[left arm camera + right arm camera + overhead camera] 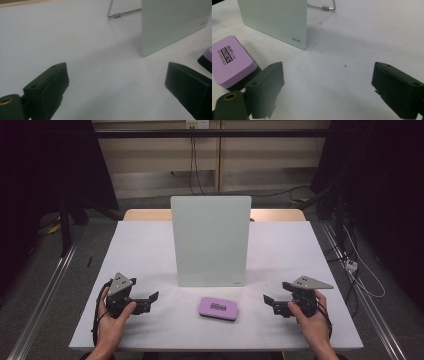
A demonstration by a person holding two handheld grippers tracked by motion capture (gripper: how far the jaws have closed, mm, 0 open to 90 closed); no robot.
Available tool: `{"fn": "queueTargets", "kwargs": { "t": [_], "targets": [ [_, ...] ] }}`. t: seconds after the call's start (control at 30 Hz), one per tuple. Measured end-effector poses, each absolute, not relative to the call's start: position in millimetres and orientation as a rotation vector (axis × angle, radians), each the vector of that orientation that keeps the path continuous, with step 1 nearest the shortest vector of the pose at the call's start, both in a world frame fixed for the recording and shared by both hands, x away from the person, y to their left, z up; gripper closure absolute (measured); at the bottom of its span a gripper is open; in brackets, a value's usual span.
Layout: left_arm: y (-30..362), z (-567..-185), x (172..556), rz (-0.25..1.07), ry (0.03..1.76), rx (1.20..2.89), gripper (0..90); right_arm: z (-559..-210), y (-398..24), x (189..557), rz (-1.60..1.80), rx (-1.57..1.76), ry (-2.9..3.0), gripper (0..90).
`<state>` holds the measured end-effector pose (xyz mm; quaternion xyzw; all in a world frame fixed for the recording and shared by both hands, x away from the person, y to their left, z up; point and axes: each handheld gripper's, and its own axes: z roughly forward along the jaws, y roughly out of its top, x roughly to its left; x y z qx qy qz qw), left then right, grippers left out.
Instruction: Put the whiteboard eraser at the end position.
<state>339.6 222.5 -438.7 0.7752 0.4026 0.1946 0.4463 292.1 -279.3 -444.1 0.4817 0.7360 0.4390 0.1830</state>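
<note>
The left gripper (152,298) rests low over the white table (145,250) at the near left, held in the person's left hand (112,320), and its two black jaws stand wide apart with nothing between them — in the left gripper view (116,82) only bare tabletop lies in the gap. The right gripper (268,300) sits at the near right in the person's right hand (310,322), its jaws likewise spread wide and empty, which the right gripper view (327,82) confirms. Both grippers point inward, toward each other, with their grey three-cornered plates on top. Between them, near the front edge of the table, lies a purple eraser (218,308) with a black base and a black-and-white label on its top face; it lies flat, apart from both grippers and roughly midway between them. In the right gripper view the eraser (230,61) shows just beside the left-hand jaw, and whether the two touch cannot be told; in the left gripper view only a corner of it (207,56) shows at the right edge. Just behind the eraser a pale whiteboard (210,240) stands upright on the table — propped from behind by a wire stand (324,7).
</note>
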Motion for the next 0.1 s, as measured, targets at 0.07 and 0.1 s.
{"fn": "queueTargets", "kwargs": {
  "t": [0.07,0.1],
  "targets": [
    [220.9,-438.4,341.7,0.473,0.991,1.921,5.0,-446.2,-279.7,292.3,1.239,1.369,2.081,10.3],
    [221.1,-437.1,344.3,0.463,0.994,1.918,5.0,-446.2,-279.5,292.7,1.233,1.366,2.085,10.0]
  ]
}}
